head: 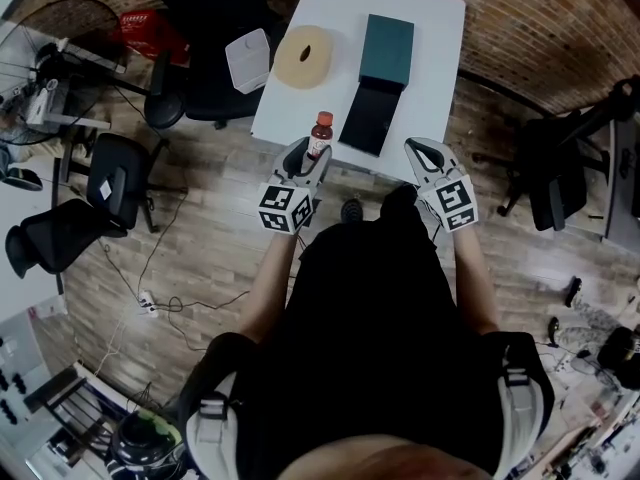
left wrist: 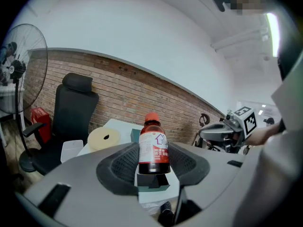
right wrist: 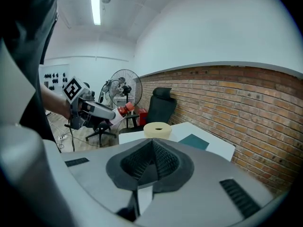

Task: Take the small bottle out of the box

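Observation:
A small brown bottle [head: 320,136] with a red cap and a white label stands upright between the jaws of my left gripper [head: 311,160], held just in front of the table's near edge. In the left gripper view the pads press on both sides of the bottle [left wrist: 153,146], so the left gripper [left wrist: 154,159] is shut on it. The teal box [head: 387,50] lies on the white table [head: 435,28], with a black open part [head: 368,118] in front of it. My right gripper [head: 432,164] hovers to the right, its jaws together and empty; the right gripper view shows this gripper [right wrist: 152,144] the same way.
A yellow tape roll [head: 305,56] and a white container [head: 247,60] sit at the table's left end. Black office chairs [head: 120,183] and a fan [left wrist: 19,70] stand to the left. A brick wall [head: 560,38] runs behind the table. Cables lie on the wooden floor.

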Demonstrator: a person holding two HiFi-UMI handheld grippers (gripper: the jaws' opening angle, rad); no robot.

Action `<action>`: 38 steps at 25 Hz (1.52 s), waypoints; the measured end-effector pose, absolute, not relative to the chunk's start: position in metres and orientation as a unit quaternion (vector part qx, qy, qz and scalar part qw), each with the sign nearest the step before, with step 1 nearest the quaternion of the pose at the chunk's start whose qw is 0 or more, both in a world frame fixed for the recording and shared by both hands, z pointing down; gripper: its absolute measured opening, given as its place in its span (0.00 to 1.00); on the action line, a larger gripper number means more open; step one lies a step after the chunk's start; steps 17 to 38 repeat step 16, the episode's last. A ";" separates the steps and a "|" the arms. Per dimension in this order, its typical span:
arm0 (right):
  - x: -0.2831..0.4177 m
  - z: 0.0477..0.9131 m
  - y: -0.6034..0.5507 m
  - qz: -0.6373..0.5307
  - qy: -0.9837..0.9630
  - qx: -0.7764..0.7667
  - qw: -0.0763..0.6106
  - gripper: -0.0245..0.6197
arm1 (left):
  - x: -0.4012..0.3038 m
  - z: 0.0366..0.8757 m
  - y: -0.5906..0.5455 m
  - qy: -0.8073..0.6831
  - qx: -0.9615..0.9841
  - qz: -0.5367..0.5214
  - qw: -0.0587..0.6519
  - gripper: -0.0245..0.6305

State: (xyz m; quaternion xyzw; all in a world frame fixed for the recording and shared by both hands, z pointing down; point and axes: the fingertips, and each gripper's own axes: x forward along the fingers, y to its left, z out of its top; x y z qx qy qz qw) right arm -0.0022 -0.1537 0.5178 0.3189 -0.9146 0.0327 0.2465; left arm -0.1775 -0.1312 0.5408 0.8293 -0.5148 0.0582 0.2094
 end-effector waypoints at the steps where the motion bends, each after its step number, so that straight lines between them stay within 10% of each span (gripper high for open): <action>1: -0.002 0.516 -0.154 0.036 -0.914 0.321 0.246 0.03 | -0.178 0.540 -0.130 -0.513 0.831 0.064 0.204 0.34; 38: 0.007 0.518 -0.147 0.031 -0.914 0.322 0.245 0.03 | -0.169 0.535 -0.121 -0.511 0.834 0.071 0.196 0.34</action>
